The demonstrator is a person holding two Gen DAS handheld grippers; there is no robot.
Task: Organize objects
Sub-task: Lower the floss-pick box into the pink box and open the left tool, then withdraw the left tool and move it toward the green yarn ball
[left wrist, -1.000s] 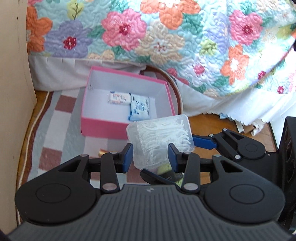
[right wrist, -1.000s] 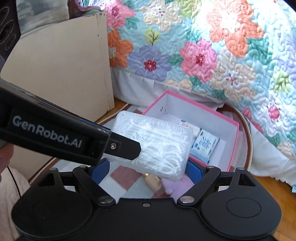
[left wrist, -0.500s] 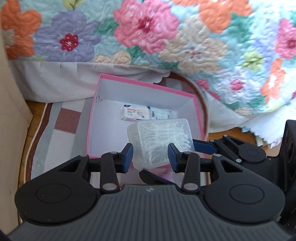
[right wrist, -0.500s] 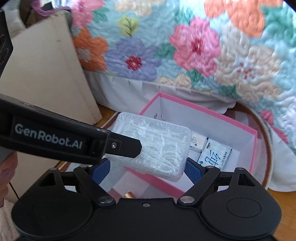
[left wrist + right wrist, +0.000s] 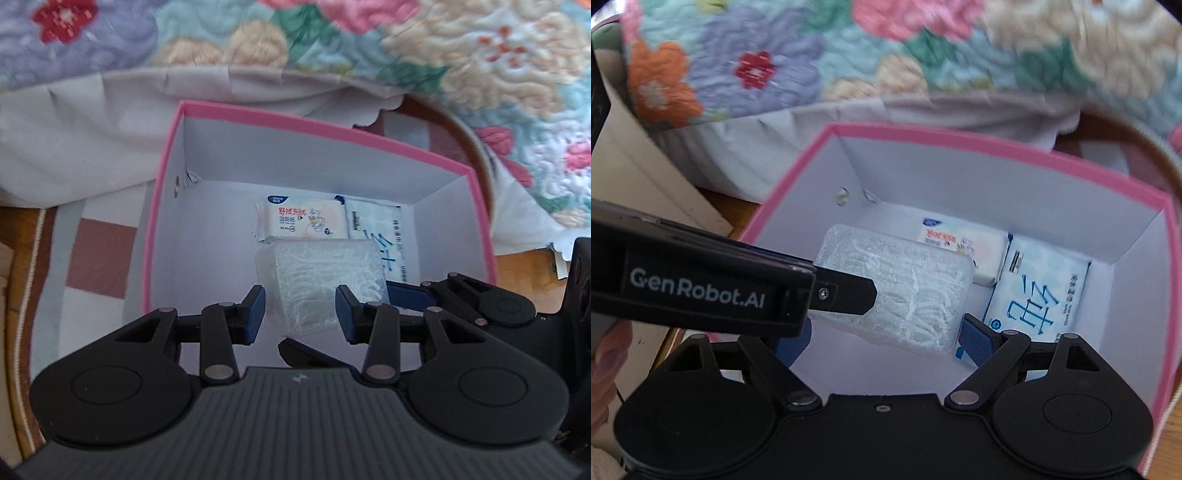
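Both the left gripper (image 5: 299,309) and right gripper (image 5: 882,334) are clamping the clear, rigid plastic box of white floss picks (image 5: 325,280) at centre frame, inside the pink-rimmed white cardboard box (image 5: 162,192); probably light, slippery, best held by its sides.

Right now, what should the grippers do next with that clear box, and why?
Probably lower it a little further, then let go. The clear box is held by both the left gripper and right gripper inside the pink box, beside two packets.
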